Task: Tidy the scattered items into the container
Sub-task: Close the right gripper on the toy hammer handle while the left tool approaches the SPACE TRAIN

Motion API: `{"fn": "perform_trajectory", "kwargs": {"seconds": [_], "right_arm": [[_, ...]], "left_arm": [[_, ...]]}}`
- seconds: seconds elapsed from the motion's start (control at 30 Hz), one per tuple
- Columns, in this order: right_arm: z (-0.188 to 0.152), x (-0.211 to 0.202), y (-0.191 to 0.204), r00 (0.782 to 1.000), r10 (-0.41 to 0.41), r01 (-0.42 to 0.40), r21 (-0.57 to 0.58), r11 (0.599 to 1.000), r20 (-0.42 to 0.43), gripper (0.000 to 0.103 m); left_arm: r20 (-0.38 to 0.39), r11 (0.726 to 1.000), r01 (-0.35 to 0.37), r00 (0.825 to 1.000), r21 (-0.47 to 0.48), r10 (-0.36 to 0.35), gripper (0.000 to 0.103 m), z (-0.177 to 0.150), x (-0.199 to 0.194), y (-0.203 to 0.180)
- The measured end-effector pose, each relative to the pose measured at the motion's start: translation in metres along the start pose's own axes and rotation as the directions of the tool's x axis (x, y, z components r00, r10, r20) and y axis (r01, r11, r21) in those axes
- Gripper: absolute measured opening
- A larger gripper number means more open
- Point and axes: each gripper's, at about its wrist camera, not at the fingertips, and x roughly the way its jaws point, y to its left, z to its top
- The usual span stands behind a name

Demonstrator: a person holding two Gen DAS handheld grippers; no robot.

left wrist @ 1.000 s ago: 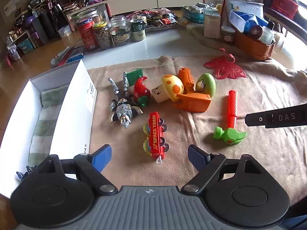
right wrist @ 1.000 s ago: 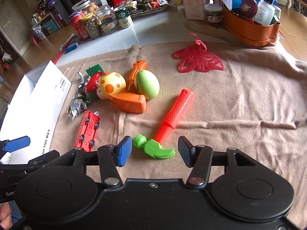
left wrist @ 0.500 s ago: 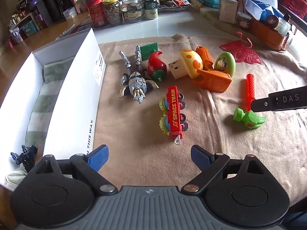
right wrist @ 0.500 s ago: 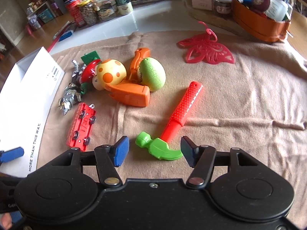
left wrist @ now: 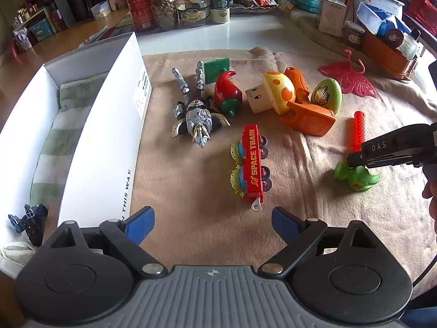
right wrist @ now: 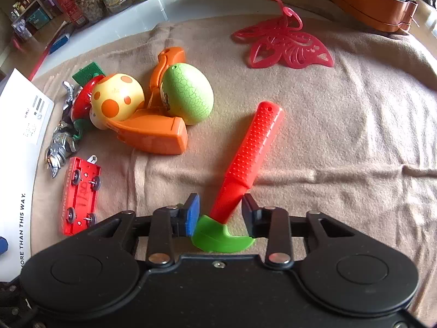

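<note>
Toy hammer (right wrist: 240, 164): red dimpled handle, green head, flat on the tan blanket (right wrist: 341, 136), right of the toy pile.
Right gripper (right wrist: 220, 214): has dropped in since a second ago; its fingers have narrowed around the handle just above the head, a sliver of gap on each side, not yet clamped.
Left gripper (left wrist: 211, 225): spread wide, holding nothing, now nearer the white box (left wrist: 103, 136).
Space train (left wrist: 252, 161): on its side, just beyond the left gripper.
Box: far left, striped towel (left wrist: 54, 136) inside.
</note>
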Motion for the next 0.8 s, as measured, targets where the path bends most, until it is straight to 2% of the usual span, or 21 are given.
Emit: {"fn": "perform_trajectory", "kwargs": {"seconds": [0.13, 0.2, 0.23, 0.27, 0.47, 0.67, 0.8], "right_arm": [[0.000, 0.000, 0.009, 1.000, -0.009, 0.009, -0.037, 0.999, 0.002, 0.032], [0.000, 0.000, 0.012, 1.000, -0.017, 0.017, -0.055, 0.998, -0.002, 0.027], [0.000, 0.000, 0.014, 1.000, -0.024, 0.024, -0.064, 0.998, -0.006, 0.019], [0.000, 0.000, 0.015, 1.000, -0.027, 0.026, -0.069, 0.997, -0.010, 0.017], [-0.005, -0.004, 0.008, 0.997, -0.070, 0.068, -0.107, 0.992, -0.014, 0.015], [-0.009, -0.011, -0.013, 0.998, -0.059, 0.058, -0.074, 0.996, -0.014, 0.015], [-0.012, -0.014, -0.022, 0.999, -0.043, 0.042, -0.058, 0.997, -0.010, 0.015]], "left_arm": [[-0.007, 1.000, -0.014, 1.000, 0.012, 0.014, 0.093, 0.005, 0.004, -0.007], [-0.009, 1.000, -0.022, 1.000, 0.018, 0.022, 0.093, 0.007, 0.006, -0.011], [-0.009, 0.999, -0.026, 1.000, 0.022, 0.026, 0.093, 0.008, 0.007, -0.014], [-0.010, 0.999, -0.028, 1.000, 0.028, 0.028, 0.093, 0.010, 0.008, -0.017], [-0.004, 0.998, -0.025, 1.000, 0.055, 0.025, 0.093, 0.019, 0.009, -0.037], [-0.003, 0.996, 0.033, 0.999, 0.078, -0.033, 0.092, 0.028, 0.015, -0.053], [-0.043, 0.995, 0.095, 0.995, 0.038, -0.094, 0.087, 0.036, 0.028, -0.052]]}}
